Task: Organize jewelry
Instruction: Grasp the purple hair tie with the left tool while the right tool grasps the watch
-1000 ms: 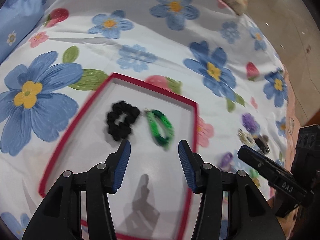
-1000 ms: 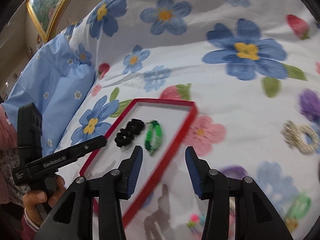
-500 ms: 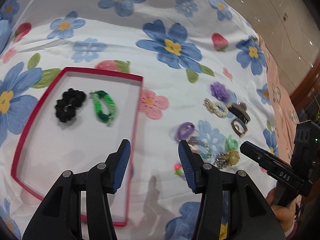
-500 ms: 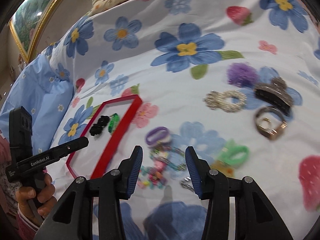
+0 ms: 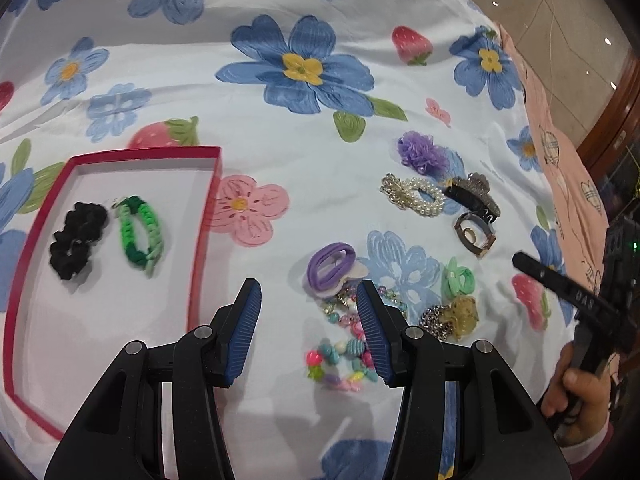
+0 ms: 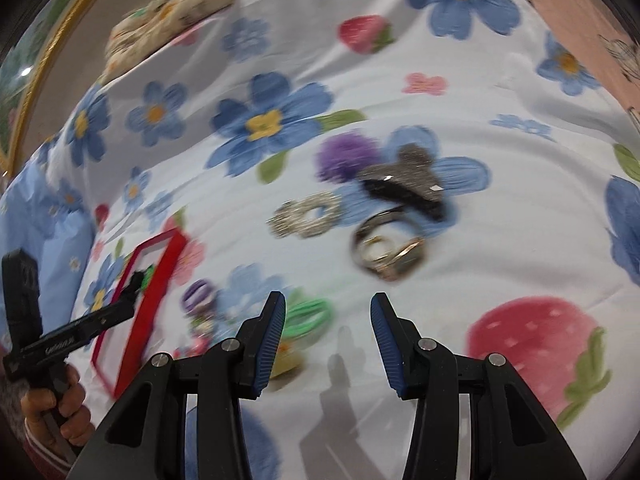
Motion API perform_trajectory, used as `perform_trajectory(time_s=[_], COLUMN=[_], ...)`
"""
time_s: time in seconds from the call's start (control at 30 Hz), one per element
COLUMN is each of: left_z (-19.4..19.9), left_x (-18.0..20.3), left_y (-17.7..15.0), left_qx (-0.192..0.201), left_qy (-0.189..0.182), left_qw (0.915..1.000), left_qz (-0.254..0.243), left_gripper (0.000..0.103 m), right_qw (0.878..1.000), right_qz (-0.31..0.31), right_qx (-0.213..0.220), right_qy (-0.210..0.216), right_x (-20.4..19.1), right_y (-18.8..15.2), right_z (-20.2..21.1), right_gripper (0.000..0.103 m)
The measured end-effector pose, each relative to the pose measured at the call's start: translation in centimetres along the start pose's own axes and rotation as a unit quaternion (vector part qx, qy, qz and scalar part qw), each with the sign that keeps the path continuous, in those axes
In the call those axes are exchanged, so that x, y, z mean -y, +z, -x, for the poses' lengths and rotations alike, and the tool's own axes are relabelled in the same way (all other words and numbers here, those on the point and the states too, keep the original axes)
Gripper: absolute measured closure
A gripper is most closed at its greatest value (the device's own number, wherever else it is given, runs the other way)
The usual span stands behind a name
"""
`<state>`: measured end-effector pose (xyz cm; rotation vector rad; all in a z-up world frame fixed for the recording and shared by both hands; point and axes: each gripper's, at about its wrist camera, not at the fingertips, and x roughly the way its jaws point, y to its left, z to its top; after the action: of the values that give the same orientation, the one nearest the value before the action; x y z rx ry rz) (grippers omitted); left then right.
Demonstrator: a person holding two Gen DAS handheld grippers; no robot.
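Observation:
A red-rimmed white tray (image 5: pixel 204 216) lies on the flowered bedsheet at the left, holding a black scrunchie (image 5: pixel 78 238) and a green woven bracelet (image 5: pixel 140 234). Right of it lies a scatter of jewelry: a purple hair tie (image 5: pixel 330 264), a bead bracelet (image 5: pixel 340 360), a pearl piece (image 5: pixel 416 196), a dark hair claw (image 5: pixel 474 194), a watch (image 5: pixel 474 236) and a green tie (image 5: pixel 458 280). My left gripper (image 5: pixel 308 332) hangs open above the sheet between tray and beads, holding nothing. My right gripper (image 6: pixel 328 340) is open and empty, just short of the watch (image 6: pixel 386 250) and claw (image 6: pixel 404 186).
A purple flower clip (image 5: pixel 422 154) and a gold-and-chain piece (image 5: pixel 452 318) lie among the scatter. A pink cloth (image 5: pixel 560 140) covers the bed's right edge. A patterned pillow (image 6: pixel 172 16) sits at the far end. A hand (image 6: pixel 60 408) grips the left tool's handle.
Both grippers have swept to the right, away from the tray and over to the loose jewelry. The tray has slid to the left of each view. Both jaws kept the same width.

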<state>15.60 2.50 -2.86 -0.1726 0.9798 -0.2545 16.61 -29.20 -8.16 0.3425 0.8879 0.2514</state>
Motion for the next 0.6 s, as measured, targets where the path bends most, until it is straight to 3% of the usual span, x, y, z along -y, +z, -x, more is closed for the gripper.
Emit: perform_trajectory(time_s=[0.4,0.53,0.6], left_z=[-5.2,-7.0,-7.7], left_x=[1.1,1.3,1.2], left_y=[1.5,1.3,1.2], left_qx=[-0.040,-0.063,-0.072], left_qy=[0.000,-0.002,-0.010], left_qw=[0.9989,0.9975,0.9970], left_qz=[-0.023,-0.030,-0.027], left_gripper=[0.055,0.066,0.073], right_qw=[0.998,0.997,0.998], right_qz=[-0.050,-0.043,-0.033], right_qx=[-0.031,-0.045,-0.045], right_qy=[-0.036,-0.039,-0.039], right_x=[5.0,4.9,4.5], right_y=[3.0,3.1,3.0], right_z=[-5.6,-6.6,-6.7], right_gripper=[0.058,0.072,0.074])
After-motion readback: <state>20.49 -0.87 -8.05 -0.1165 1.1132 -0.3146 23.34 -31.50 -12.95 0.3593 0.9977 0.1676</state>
